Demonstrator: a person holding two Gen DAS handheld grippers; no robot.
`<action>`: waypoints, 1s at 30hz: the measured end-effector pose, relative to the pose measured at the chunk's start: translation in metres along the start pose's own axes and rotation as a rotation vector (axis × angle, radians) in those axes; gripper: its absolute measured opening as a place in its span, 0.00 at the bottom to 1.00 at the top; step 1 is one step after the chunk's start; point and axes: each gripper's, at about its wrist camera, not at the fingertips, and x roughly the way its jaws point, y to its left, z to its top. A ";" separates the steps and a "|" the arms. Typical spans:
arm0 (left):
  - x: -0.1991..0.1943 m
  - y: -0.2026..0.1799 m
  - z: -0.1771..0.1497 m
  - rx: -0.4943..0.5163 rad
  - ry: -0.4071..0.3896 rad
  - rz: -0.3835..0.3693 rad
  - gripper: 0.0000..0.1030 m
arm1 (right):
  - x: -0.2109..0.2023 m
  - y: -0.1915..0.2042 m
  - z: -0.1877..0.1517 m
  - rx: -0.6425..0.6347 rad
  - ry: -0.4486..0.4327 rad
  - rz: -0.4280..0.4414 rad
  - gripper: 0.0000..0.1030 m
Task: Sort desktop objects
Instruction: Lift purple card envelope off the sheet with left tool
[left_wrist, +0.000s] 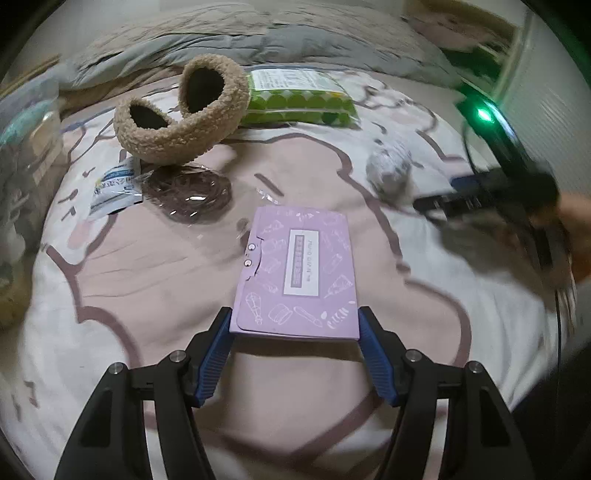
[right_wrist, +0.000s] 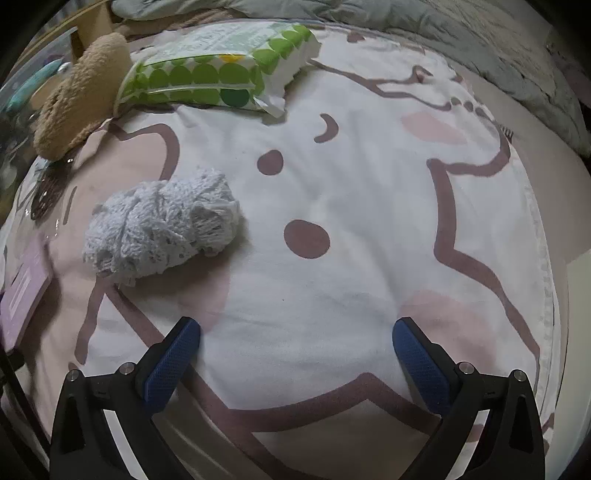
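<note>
Left gripper has its jaws clamped on the near short edge of the lilac card box, one blue pad on each near corner, so the box is gripped across its width. The box's long axis runs straight out from the jaws, away from the camera, far end towards the clear bag of dark elastic bands and the fuzzy tan slippers. Lid face is up, snap tab on its left edge. It looks lifted off the bed sheet, roughly level, though contact at the far end can't be ruled out.

Right gripper has its jaws wide apart with nothing between them, hanging above the sheet. The nearest thing to it is the white knitted bundle, ahead and to the left of the jaws, long axis running crosswise to them. The green dotted packet lies further up the bed, well apart.

My read: the left side owns the box; the right is better placed for the bundle, and would need a shift left.
</note>
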 end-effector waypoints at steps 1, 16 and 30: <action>-0.003 0.002 -0.003 0.028 0.010 0.001 0.64 | 0.000 -0.001 0.000 0.007 0.005 -0.001 1.00; -0.027 0.050 -0.041 0.240 0.141 0.071 0.78 | 0.001 -0.003 -0.004 0.019 0.020 -0.032 1.00; -0.011 0.114 -0.016 -0.001 0.097 0.163 0.78 | 0.002 -0.009 -0.009 0.032 0.013 -0.046 1.00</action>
